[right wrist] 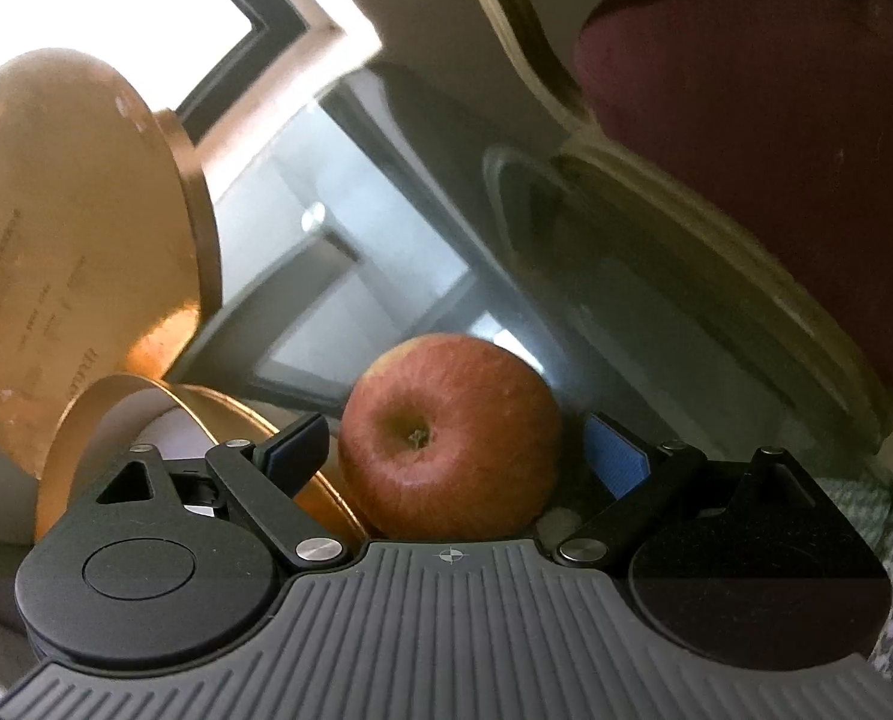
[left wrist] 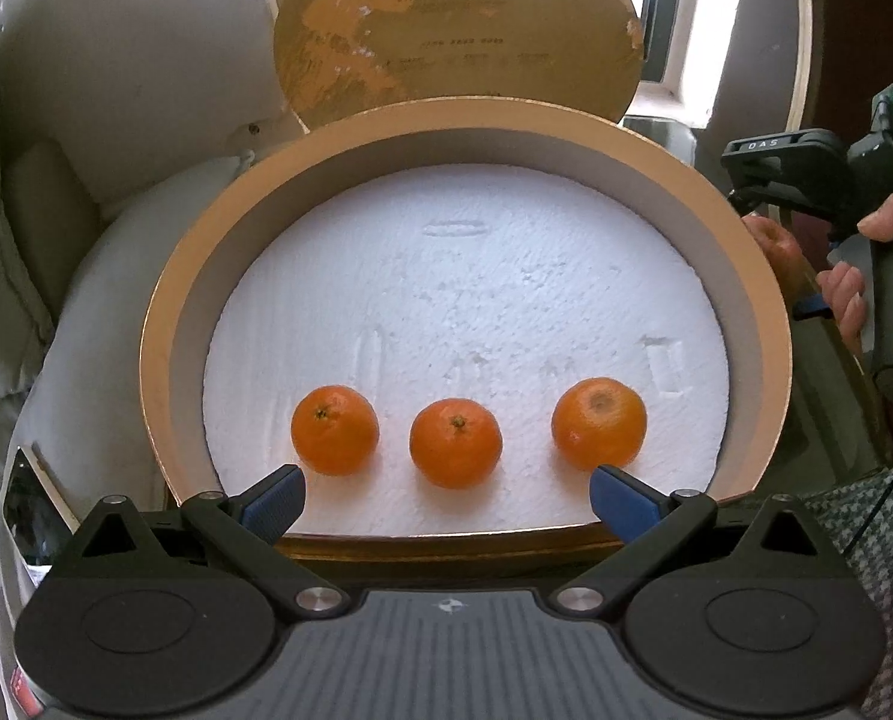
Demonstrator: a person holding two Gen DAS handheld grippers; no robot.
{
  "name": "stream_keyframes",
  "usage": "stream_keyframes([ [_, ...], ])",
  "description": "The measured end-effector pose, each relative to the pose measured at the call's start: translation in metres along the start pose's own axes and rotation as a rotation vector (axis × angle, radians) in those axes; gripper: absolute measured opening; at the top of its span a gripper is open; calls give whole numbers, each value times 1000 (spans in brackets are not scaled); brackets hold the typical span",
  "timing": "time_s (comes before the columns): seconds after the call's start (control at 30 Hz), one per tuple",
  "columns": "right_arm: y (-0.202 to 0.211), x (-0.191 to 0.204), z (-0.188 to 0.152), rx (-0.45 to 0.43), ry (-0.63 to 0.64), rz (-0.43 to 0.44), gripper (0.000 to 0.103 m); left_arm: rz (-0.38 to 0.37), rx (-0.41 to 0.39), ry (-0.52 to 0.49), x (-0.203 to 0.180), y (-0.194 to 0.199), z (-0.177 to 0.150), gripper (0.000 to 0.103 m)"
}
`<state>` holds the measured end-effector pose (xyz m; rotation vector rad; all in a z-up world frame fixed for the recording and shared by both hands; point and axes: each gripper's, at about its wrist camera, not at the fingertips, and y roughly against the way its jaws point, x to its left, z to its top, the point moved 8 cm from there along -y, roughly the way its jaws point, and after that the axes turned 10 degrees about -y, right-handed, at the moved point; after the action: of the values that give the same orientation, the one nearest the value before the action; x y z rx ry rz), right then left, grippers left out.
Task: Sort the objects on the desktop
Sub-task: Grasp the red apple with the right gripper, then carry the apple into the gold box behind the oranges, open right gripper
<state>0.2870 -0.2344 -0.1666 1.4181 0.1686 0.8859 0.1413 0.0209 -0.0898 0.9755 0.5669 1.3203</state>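
Note:
Three oranges lie in a row on white foam inside a round gold box [left wrist: 164,324]: left orange [left wrist: 335,429], middle orange [left wrist: 455,443], right orange [left wrist: 599,423]. My left gripper [left wrist: 446,501] is open and empty, just in front of the oranges at the box's near rim. My right gripper [right wrist: 455,450] is shut on a red apple [right wrist: 449,438], held above a glass table beside the gold box [right wrist: 86,414]. The right gripper's body also shows in the left wrist view [left wrist: 818,174], to the right of the box.
The box's round gold lid [left wrist: 455,30] stands upright behind the box; it also shows in the right wrist view [right wrist: 56,228]. A white cushion [left wrist: 104,276] lies left of the box. A dark red chair [right wrist: 764,150] stands beside the glass table [right wrist: 566,276].

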Motion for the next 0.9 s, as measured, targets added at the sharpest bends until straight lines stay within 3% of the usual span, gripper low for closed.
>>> stream_keyframes([
  [0.33,-8,2,-2,-6,10,-32,84,4,2,16,6,-1,-3,101],
  [0.57,-3,0,-2,-30,35,-13,83,8,-12,11,5,4,-2,101],
  [0.9,61,5,4,-112,72,68,83,-17,-70,23,6,23,-4,101],
])
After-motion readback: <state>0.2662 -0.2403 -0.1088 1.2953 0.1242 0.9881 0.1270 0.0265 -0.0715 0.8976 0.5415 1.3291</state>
